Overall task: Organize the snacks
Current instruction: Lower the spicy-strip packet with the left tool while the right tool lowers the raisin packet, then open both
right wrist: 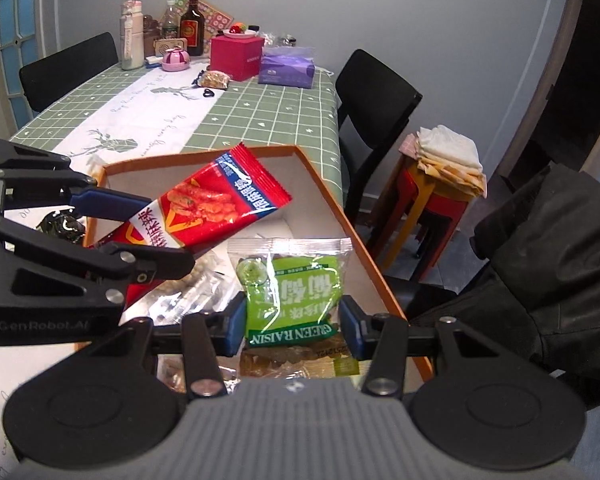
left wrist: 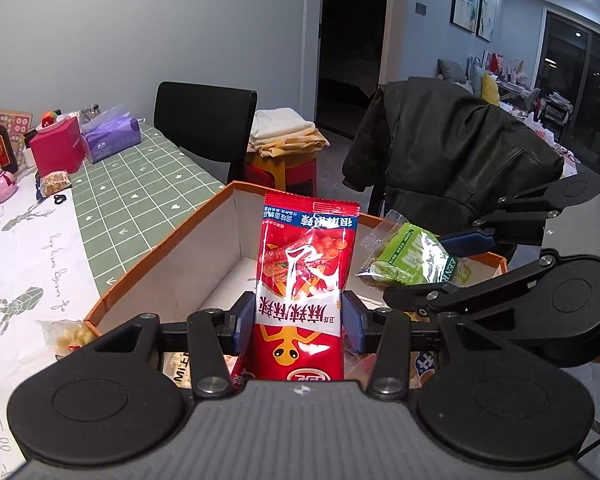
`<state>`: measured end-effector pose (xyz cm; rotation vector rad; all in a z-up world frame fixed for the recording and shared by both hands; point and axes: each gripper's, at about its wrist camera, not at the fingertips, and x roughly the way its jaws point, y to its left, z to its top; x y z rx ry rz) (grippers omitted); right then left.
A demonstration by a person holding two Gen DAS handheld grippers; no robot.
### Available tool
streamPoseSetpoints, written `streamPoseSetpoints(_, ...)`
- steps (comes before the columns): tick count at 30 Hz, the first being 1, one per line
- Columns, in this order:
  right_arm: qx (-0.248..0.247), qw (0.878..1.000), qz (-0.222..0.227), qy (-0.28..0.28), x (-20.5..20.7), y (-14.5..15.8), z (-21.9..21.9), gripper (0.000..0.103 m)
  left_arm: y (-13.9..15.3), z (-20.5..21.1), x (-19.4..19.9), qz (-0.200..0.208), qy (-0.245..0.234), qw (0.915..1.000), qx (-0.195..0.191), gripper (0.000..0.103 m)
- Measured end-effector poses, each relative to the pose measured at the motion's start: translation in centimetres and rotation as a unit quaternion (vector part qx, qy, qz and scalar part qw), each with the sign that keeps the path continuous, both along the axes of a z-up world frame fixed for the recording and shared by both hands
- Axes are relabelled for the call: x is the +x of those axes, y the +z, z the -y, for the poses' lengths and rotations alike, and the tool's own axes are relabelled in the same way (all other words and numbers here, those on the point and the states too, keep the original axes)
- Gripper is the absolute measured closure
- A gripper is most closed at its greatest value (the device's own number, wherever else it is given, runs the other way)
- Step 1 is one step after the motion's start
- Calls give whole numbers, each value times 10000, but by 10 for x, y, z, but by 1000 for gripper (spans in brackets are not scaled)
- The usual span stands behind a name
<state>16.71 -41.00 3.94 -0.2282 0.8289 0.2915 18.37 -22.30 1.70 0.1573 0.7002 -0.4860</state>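
My left gripper (left wrist: 298,326) is shut on a red spicy-snack packet (left wrist: 306,276), which stands upright between the blue pads over an orange-rimmed white box (left wrist: 156,256). In the right wrist view the same red packet (right wrist: 212,208) hangs tilted in the left gripper (right wrist: 140,236) above the box (right wrist: 340,220). My right gripper (right wrist: 294,326) is shut on a green raisin packet (right wrist: 296,296) over the right side of the box. That green packet (left wrist: 412,258) shows at the right of the left wrist view, held by the right gripper (left wrist: 436,264). Several other snack packets lie on the box floor.
The box sits at the near end of a table with a green checked cloth (right wrist: 260,112). At the far end stand a bottle (right wrist: 192,24), a red box (right wrist: 236,58) and a purple tissue pack (right wrist: 286,70). A snack bag (left wrist: 66,334) lies left of the box. Black chairs (right wrist: 374,100) and a jacket (left wrist: 452,152) stand right.
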Motion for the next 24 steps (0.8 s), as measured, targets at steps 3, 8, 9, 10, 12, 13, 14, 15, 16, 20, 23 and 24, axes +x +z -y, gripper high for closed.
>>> streamPoseSetpoints(3,-78,9999,-122,-2,4,-8,1,56,-6,6,1,-43,30,9999,94,51)
streamPoseSetpoints(8,-148,9996,-216,-53,8,-19,4,56,-13,12,1,-53,26,9997,252,51)
streamPoseSetpoints(9,-144,9996,-229,-61,10,-20,5,56,-13,12,2,-65,33,9997,236,51)
streamPoseSetpoints(10,-152,9996,-237,-66,11,-21,5,56,-13,12,3,-78,48,9997,219,51)
streamPoseSetpoints(12,-198,9994,-266,-73,13,-24,4,56,-16,12,5,-144,75,9997,187,51)
streamPoseSetpoints(13,-213,9993,-284,-75,14,-26,4,56,-18,12,7,-201,90,9996,169,51)
streamPoseSetpoints(14,-231,9992,-313,-80,15,-28,3,56,-20,11,9,-256,114,9995,161,51)
streamPoseSetpoints(15,-240,9991,-335,-80,16,-30,3,56,-23,11,10,-307,138,9993,162,51)
streamPoseSetpoints(16,-240,9990,-360,-84,16,-31,4,56,-25,11,11,-348,162,9991,165,51)
streamPoseSetpoints(20,-258,9987,-425,-97,20,-36,5,56,-30,11,14,-456,223,9985,181,51)
streamPoseSetpoints(23,-307,9983,-483,-100,23,-39,5,56,-33,12,16,-490,250,9982,228,51)
streamPoseSetpoints(24,-329,9982,-496,-101,23,-40,4,56,-35,13,16,-507,252,9981,246,51)
